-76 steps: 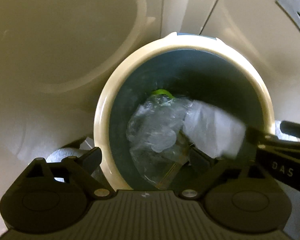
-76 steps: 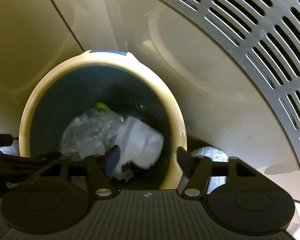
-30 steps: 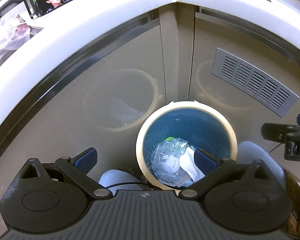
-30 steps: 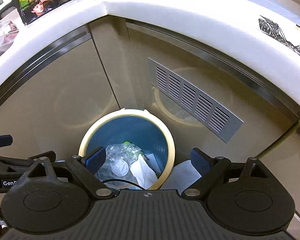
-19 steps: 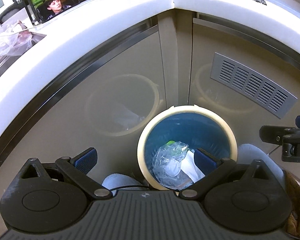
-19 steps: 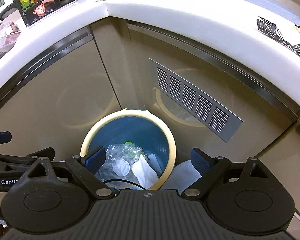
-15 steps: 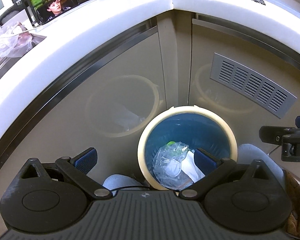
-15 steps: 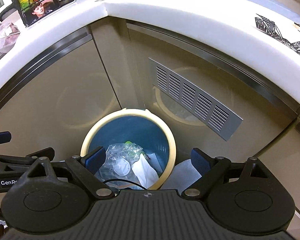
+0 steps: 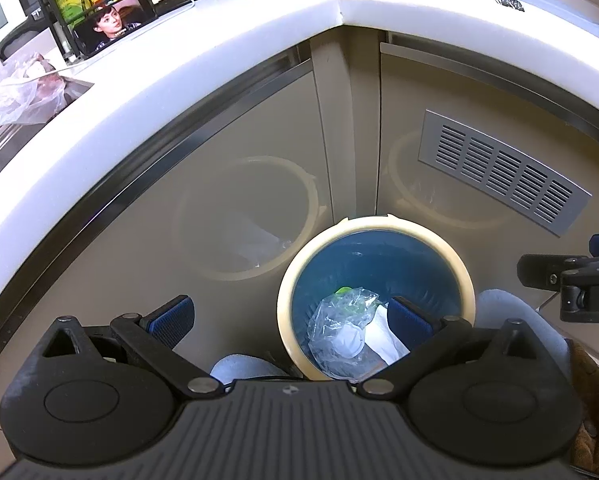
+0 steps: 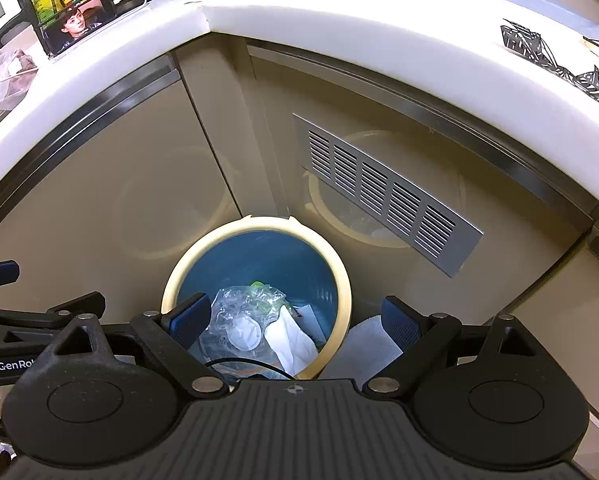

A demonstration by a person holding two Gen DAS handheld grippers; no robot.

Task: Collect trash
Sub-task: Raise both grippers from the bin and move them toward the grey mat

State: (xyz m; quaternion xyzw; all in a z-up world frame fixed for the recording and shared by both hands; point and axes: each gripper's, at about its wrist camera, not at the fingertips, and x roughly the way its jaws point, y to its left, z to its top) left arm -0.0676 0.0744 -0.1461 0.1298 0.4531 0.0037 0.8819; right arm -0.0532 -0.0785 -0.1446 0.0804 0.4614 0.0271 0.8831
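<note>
Both tongs, left tongs (image 9: 289, 316) and right tongs (image 10: 295, 318), gape empty above the waste bin (image 10: 341, 276) at the bench (image 10: 379, 32) corner; drop looks done, next fetch more trash from the bench.

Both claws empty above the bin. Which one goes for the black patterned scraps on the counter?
Right claw, likely: it is open and empty, and the scraps lie on its side of the counter.

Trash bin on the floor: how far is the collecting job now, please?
Done: the trash bin already holds a clear plastic bag and a white tissue. In hand: nothing; the left gripper and right gripper are both open and empty. Left: possibly scraps on the countertop, though I cannot confirm they are trash.
</note>
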